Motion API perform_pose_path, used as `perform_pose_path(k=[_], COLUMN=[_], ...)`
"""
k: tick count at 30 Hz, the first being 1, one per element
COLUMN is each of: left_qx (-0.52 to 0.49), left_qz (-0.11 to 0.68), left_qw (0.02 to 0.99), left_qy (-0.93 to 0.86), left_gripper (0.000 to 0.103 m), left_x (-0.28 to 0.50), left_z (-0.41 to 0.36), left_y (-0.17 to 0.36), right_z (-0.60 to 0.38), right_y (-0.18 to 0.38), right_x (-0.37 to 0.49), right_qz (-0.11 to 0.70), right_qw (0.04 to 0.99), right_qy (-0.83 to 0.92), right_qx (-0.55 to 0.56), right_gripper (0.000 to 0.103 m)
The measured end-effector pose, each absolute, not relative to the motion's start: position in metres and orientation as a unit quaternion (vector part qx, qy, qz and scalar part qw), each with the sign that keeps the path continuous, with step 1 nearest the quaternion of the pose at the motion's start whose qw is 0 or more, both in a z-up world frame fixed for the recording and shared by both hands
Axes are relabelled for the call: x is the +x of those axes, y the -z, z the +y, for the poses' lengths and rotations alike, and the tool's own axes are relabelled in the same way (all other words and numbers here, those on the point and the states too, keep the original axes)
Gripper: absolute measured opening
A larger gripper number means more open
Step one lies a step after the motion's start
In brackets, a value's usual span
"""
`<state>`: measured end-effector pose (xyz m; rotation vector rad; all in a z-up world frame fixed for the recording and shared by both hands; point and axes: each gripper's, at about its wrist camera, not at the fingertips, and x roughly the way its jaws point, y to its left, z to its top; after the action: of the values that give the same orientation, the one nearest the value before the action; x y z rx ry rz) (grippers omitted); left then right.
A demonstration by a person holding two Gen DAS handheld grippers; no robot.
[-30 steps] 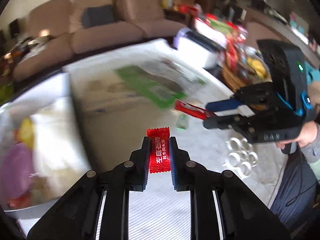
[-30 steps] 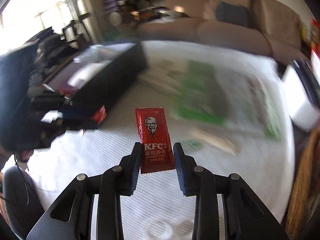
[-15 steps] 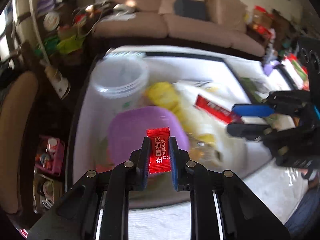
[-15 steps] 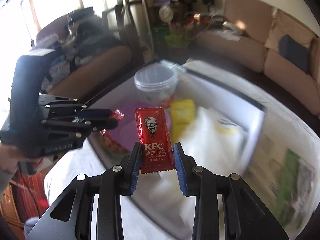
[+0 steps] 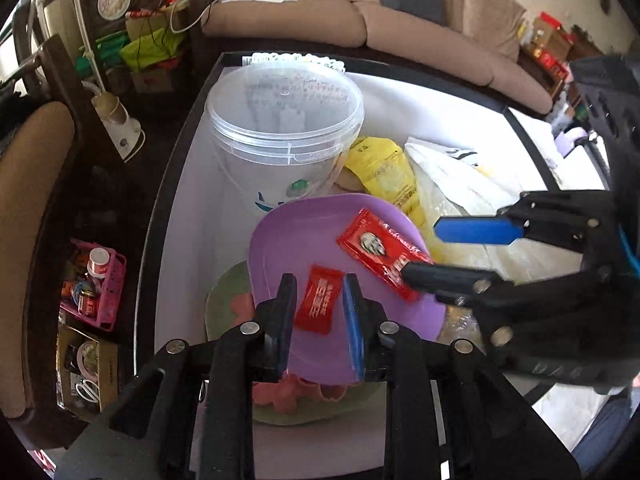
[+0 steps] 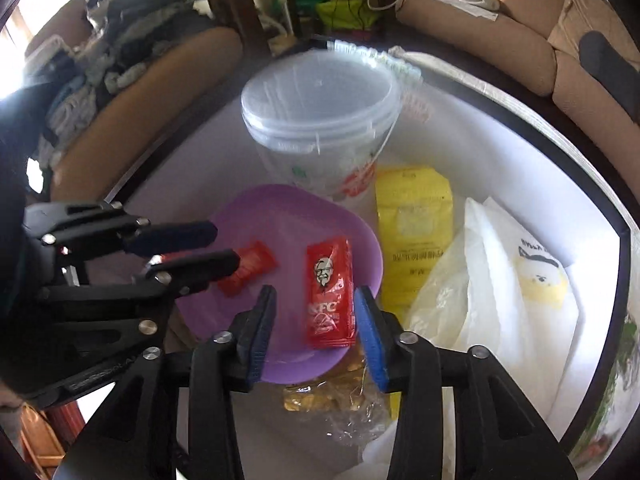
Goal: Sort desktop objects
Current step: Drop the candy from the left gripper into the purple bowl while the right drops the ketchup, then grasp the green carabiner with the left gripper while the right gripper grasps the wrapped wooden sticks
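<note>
left gripper [image 5: 318, 312]: black two-finger gripper, jaws opening; the pads stand clear of the small red candy wrapper with white characters [image 5: 319, 305], which shows tilted in the gap between them, over the purple plastic plate [image 5: 288, 240]. whether the candy already lies on the plate i cannot tell.
right gripper [image 6: 316, 328]: black two-finger gripper with blue pads, jaws opening and parted wide; the flat red ketchup sachet with a white face logo [image 6: 330, 294] sits between them, free of the left pad, its right edge just beside the right pad.
ketchup sachet from the left wrist view: it lies slanted across the plate's right part [image 5: 384, 254], its lower end at the right gripper's dark finger [image 5: 448, 278].
candy from the right wrist view: red wrapper [image 6: 250, 266] on the plate's left part, partly hidden by the left gripper's fingers [image 6: 188, 264].
purple plate: shallow, rounded, resting on top of other things in a white-lined tray with a dark rim [image 5: 172, 200]; a green mat with pink shapes [image 5: 228, 304] peeks out under it.
tray neighbours: clear plastic lidded tub [image 5: 284, 120] behind the plate, yellow pouch [image 6: 414, 232] to its right, white plastic bag [image 6: 508, 292] further right, crinkled clear packet of golden bits [image 6: 336, 400] near the front.
room: tan sofa [image 5: 400, 28] beyond the tray, cluttered shelves and a pink basket [image 5: 94, 284] at the left.
</note>
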<state>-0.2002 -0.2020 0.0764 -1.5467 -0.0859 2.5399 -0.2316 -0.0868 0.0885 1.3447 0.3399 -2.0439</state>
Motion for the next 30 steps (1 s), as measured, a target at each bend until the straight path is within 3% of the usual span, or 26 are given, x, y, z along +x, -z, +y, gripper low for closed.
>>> perform_pose_path(k=[10,12,16,17,23,30], left_qx=[-0.485,-0.465,-0.428,-0.423,-0.422,-0.438], left_qz=[-0.01,0.006,0.024,0.021,0.031,0.065], left_qw=[0.093,0.109,0.159,0.173,0.266,0.317], left_qy=[-0.87,-0.879,-0.89,-0.889,-0.866,-0.839], left_gripper=[0.028,0.036,0.065,0.067,0.067,0.067], left_x=[-0.17,-0.155,-0.124,-0.119,-0.095,-0.096], left_z=[-0.173,-0.15,-0.09,-0.077,0.038,0.149], left_y=[-0.129,-0.145,-0.166,-0.167,-0.149,-0.087], right_z=[-0.031,-0.003,0.068,0.094,0.23,0.354], right_y=[-0.14,-0.157,-0.181,-0.184,-0.18,-0.135], right_x=[-0.21,-0.196,-0.167,-0.159,-0.131,-0.118], right_qz=[0.09,0.086,0.085,0.082,0.057,0.026], right_qw=[0.328,0.331,0.321,0.313,0.239,0.154], right_qy=[0.805,0.812,0.828,0.833,0.855,0.87], right_qx=[0.487,0.473,0.453,0.448,0.457,0.468], right_gripper=[0.042,0.043,0.047,0.048,0.05,0.05])
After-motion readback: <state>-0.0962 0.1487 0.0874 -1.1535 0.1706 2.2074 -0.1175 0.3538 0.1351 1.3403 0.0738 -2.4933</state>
